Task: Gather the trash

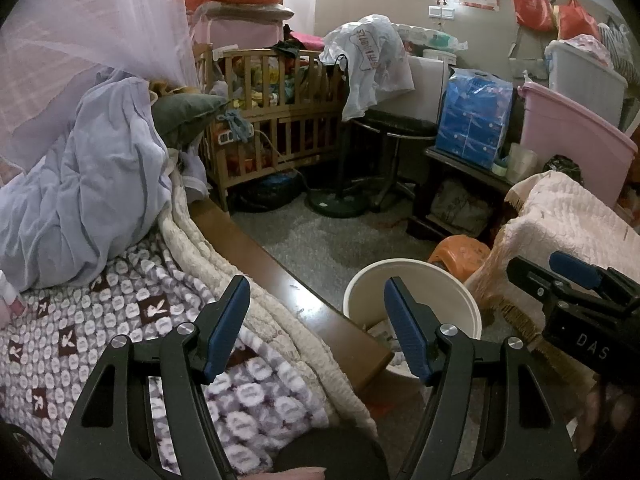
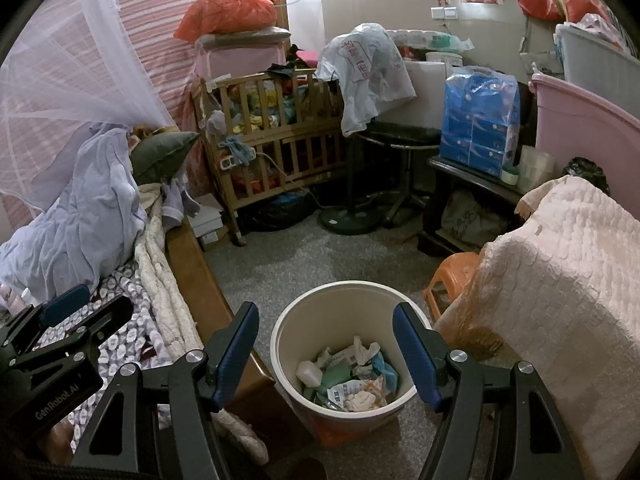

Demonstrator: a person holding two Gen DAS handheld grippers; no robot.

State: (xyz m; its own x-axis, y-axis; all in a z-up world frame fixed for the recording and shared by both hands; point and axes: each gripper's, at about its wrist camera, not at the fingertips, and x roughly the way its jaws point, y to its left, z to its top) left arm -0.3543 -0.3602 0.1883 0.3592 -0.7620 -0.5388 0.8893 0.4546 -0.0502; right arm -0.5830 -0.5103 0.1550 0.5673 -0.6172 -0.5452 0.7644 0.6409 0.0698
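A cream round trash bin (image 2: 292,316) stands on the grey floor beside the bed's wooden edge, and its rim also shows in the left wrist view (image 1: 400,268). It holds crumpled paper, wrappers and a small white bottle (image 2: 347,376). My right gripper (image 2: 325,320) is open and empty, held above the bin's mouth. My left gripper (image 1: 317,296) is open and empty, above the bed's edge, to the left of the bin. The right gripper shows at the right edge of the left wrist view (image 1: 576,280); the left gripper shows at the left edge of the right wrist view (image 2: 68,316).
A bed (image 1: 100,320) with a patterned blanket and a lilac sheet heap (image 1: 92,184) lies left. A pink-covered chair (image 2: 560,280) and an orange stool (image 2: 452,276) stand right of the bin. A wooden crib (image 2: 276,136), a fan stand (image 2: 348,220) and a low table (image 2: 472,176) crowd the back.
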